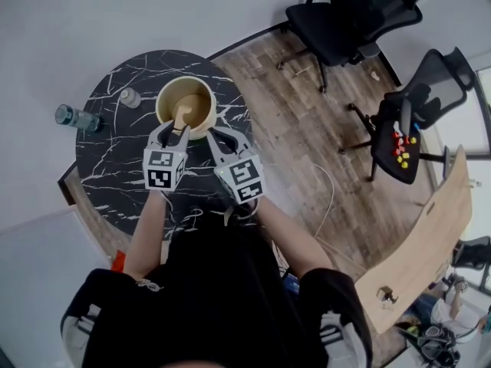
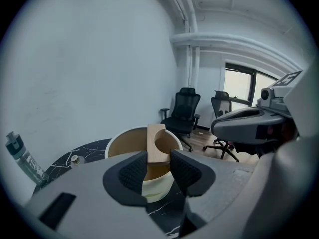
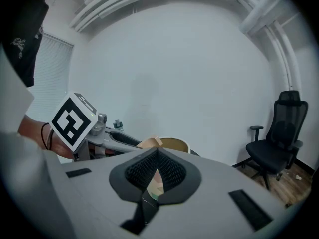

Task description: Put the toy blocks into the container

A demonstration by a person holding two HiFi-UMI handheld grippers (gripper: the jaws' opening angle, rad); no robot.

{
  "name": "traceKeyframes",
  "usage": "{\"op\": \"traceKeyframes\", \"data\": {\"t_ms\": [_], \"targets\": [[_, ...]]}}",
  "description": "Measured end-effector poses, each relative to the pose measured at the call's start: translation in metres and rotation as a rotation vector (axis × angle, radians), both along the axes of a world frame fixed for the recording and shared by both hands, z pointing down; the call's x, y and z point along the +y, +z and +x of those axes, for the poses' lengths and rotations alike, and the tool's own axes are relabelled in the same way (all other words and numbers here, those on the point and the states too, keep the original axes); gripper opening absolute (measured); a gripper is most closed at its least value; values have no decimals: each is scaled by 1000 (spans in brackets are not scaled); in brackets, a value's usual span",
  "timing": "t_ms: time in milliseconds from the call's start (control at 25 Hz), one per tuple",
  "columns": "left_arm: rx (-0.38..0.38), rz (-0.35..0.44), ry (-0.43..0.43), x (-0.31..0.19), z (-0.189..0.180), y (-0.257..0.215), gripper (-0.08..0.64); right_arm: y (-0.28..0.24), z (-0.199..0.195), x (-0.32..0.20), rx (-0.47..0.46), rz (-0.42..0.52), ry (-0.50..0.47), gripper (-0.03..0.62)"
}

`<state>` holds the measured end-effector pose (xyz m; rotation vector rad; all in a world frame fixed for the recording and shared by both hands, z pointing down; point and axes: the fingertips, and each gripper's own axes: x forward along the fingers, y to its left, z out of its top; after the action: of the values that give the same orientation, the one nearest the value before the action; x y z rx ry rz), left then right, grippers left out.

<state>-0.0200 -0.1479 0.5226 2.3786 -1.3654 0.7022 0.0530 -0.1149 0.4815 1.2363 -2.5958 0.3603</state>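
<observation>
arms (image 1: 149, 228) forward | left gripper (image 1: 176, 131) grips block (image 2: 155, 143) over container (image 1: 159, 102) | right gripper (image 1: 221, 136) closed

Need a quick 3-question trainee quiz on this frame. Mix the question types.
1. Multiple choice: what is the left hand-held gripper holding?
A) a water bottle
B) a wooden block with a curved notch
C) nothing

2. True or false: the right hand-held gripper also grips a block.

3. Fill in: the held block hangs over the open mouth of the cream ____ on the black marble table.

Key:
1. B
2. False: its jaws are closed with nothing between them.
3. container
</observation>
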Motion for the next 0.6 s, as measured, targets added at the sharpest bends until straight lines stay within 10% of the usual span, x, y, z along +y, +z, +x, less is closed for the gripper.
{"op": "traceKeyframes", "data": {"t_ms": [600], "targets": [[-42, -45, -10, 1, 1, 20, 140, 7, 4, 7, 4, -21, 6, -3]]}}
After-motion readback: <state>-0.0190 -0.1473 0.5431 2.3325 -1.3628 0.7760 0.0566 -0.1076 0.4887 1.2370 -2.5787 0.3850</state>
